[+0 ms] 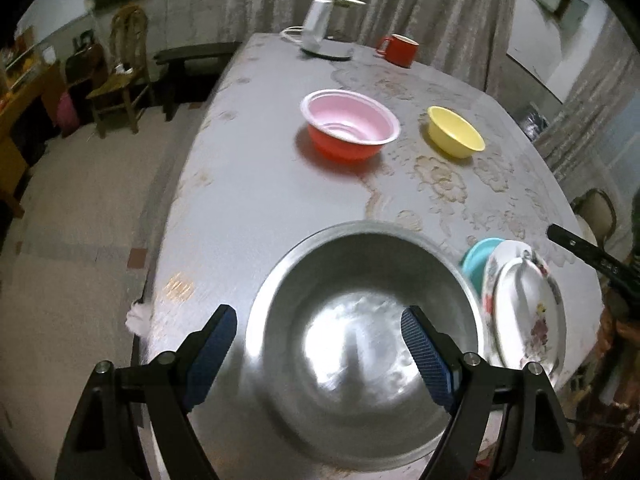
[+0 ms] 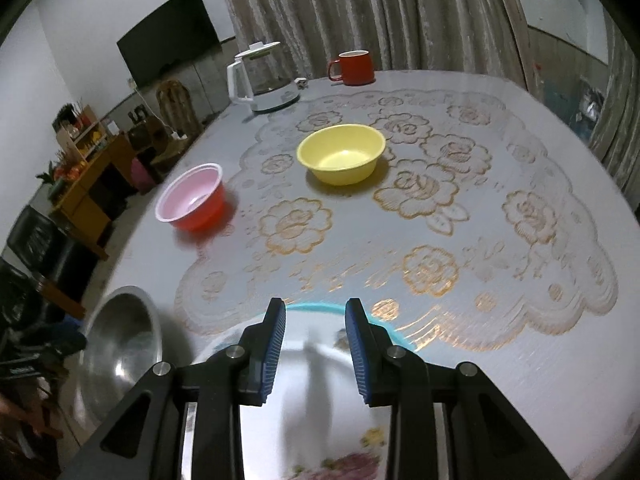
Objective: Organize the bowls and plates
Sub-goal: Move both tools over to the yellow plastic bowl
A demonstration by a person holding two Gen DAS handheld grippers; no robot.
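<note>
1. Left tool (image 1: 318,328) held wide apart, blue pads either side of the near part of a large round steel bowl (image 1: 360,344), clamped on nothing.
2. Right tool (image 2: 316,312) also apart, narrower gap, poised over a white floral-print plate (image 2: 320,412); contact with it could not be told.
3. Floral plate stacked on a turquoise plate (image 2: 384,326), only a thin rim showing at 12 o'clock.
4. In the left view, plate stack (image 1: 524,312) just beside the steel bowl, at its 3 o'clock; touching could not be told.
5. Round red plastic bowl with pale pink inside (image 1: 350,130) and small yellow plastic bowl (image 1: 455,132) set well apart from the steel bowl, toward 12 o'clock.
6. White electric kettle (image 2: 262,78) and red mug (image 2: 354,67) at the far edge of the desk (image 2: 520,300) with its rose-patterned cover.
</note>
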